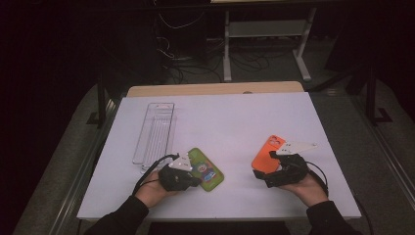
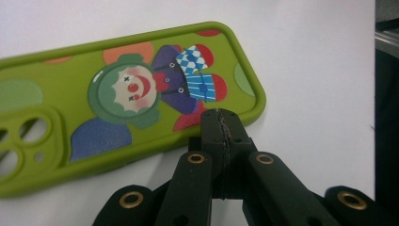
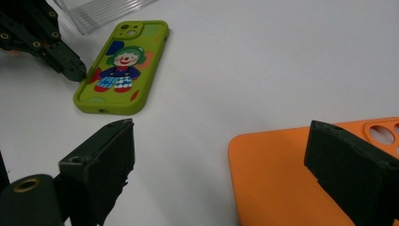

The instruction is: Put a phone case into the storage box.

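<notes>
A green phone case [image 1: 208, 171] with a clown picture lies face down on the white table top, left of middle. My left gripper [image 1: 198, 182] rests at its near long edge. In the left gripper view the jaws of the left gripper [image 2: 221, 123] are pressed together with nothing between them, their tips at the rim of the green case [image 2: 117, 94]. An orange phone case [image 1: 268, 154] lies to the right. My right gripper [image 1: 262, 177] stands open at its near end. In the right gripper view one jaw of the right gripper [image 3: 226, 136] overlaps the orange case [image 3: 282, 179] and the other hangs over bare table.
A clear plastic tray [image 1: 155, 132] lies lengthwise at the back left, just beyond the green case. The white sheet [image 1: 235, 112] covers the table, with a wooden strip [image 1: 215, 89] at its far edge. Cables and a stand sit on the dark floor beyond.
</notes>
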Tool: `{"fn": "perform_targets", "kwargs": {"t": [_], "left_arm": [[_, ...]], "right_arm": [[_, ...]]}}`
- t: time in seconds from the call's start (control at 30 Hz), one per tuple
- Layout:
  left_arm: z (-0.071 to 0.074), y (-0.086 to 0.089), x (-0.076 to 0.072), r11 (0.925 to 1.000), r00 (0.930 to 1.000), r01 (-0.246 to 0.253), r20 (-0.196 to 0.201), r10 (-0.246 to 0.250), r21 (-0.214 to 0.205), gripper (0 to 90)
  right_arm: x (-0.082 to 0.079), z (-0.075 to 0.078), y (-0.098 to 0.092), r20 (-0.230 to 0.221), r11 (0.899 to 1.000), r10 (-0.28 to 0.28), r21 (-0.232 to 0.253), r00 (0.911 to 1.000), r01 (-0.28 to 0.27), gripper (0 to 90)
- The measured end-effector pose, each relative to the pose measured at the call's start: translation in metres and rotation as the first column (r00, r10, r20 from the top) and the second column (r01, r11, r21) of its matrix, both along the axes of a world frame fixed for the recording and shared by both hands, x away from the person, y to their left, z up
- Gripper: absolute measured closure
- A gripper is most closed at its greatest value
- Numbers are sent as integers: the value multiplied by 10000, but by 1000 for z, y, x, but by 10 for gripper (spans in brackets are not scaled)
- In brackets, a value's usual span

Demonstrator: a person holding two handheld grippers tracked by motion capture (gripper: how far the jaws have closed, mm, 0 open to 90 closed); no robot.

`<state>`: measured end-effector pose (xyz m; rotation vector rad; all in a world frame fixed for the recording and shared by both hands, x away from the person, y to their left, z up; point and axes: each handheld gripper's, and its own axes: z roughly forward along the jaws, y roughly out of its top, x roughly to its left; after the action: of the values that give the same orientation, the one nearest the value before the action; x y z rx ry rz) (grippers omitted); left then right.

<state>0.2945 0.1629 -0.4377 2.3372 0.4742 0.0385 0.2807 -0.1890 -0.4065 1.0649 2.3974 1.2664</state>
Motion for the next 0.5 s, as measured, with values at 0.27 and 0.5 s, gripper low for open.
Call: {"fn": "perform_targets", "kwargs": {"t": [0.27,0.5], "left_arm": [[-1,-15,9,10000,10000,27,-6,-27,-70,897],[0,-22,10,9999,10000,2,80,-1,-115,896]], "right_arm": [[0,0,0,-1,10000,3,6,10000,-3,83],[0,0,0,16,10000,47,14,10000,-47,83]]}}
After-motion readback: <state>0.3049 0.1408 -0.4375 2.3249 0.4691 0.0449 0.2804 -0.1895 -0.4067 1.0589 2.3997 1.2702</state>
